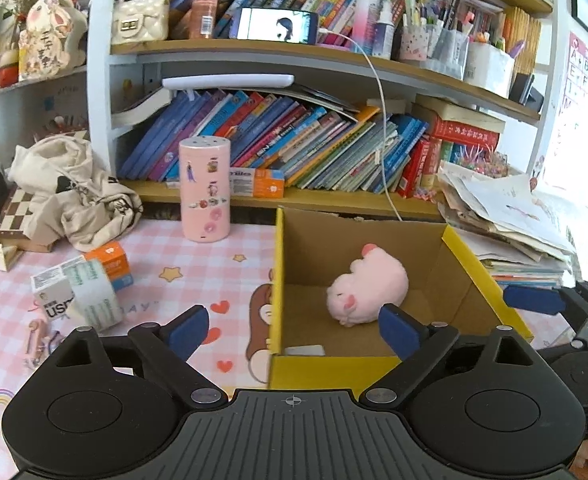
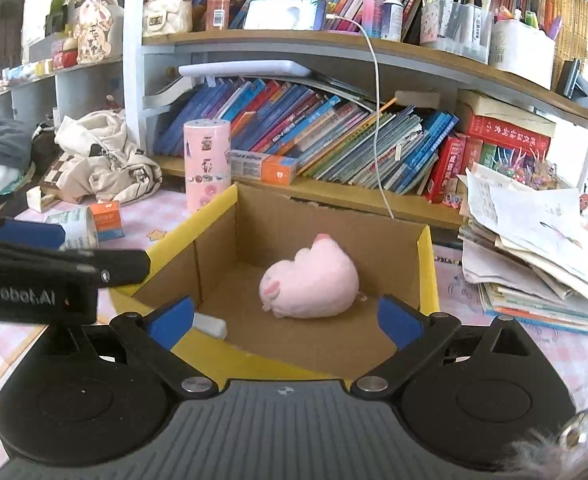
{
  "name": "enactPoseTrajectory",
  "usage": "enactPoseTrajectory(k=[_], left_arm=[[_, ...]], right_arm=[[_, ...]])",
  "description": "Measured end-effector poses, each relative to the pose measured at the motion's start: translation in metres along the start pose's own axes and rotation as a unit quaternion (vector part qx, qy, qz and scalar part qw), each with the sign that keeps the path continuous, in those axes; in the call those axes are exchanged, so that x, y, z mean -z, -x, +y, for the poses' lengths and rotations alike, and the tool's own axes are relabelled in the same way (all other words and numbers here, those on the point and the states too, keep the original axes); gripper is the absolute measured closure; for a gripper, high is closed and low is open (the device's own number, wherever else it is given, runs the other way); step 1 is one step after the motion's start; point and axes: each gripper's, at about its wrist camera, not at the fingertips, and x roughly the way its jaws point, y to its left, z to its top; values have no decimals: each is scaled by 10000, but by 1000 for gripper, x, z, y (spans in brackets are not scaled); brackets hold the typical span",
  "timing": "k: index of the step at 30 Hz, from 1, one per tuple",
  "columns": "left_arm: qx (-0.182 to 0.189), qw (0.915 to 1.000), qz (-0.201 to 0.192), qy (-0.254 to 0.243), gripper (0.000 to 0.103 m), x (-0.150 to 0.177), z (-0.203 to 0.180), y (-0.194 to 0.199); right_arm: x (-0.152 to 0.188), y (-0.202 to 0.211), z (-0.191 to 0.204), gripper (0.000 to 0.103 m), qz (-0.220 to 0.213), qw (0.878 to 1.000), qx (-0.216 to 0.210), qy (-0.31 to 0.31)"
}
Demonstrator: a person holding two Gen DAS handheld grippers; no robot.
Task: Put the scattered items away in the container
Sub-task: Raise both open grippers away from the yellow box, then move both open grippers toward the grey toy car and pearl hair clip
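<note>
A cardboard box (image 1: pixel 277 280) with yellow outer walls stands on the pink checked mat. In it lie a pink plush toy (image 1: pixel 367 292) and a small white item (image 1: pixel 305 350). My left gripper (image 1: pixel 294 332) hovers open over the box's near left corner, gripping nothing. Left of the box lie a white carton (image 1: pixel 52 300), a white-green pack (image 1: pixel 94 296) and an orange carton (image 1: pixel 112 266). In the right wrist view my right gripper (image 2: pixel 284 322) is open and empty over the box's (image 2: pixel 429 276) near rim, the plush toy (image 2: pixel 309 284) just beyond it.
A tall pink cylinder (image 1: pixel 205 190) stands behind the box by the bookshelf (image 1: pixel 294 196). A crumpled beige cloth (image 1: pixel 74 196) covers a chessboard at the left. A paper stack (image 2: pixel 533 240) rises to the right. A white cable (image 1: pixel 381 120) hangs behind the box.
</note>
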Motion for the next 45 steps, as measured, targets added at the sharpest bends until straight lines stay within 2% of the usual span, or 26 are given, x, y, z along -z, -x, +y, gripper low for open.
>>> enactPoseTrajectory(k=[13, 26, 45], left_arm=[[269, 9993, 167, -194, 7, 8, 56, 24], [406, 9977, 305, -440, 4, 19, 106, 40], [12, 9983, 580, 69, 4, 46, 187, 65]], right_arm=[[5, 22, 73, 3, 156, 9994, 295, 13], [6, 22, 128, 3, 403, 9982, 429, -93], [11, 5, 213, 3, 827, 9958, 25, 383]])
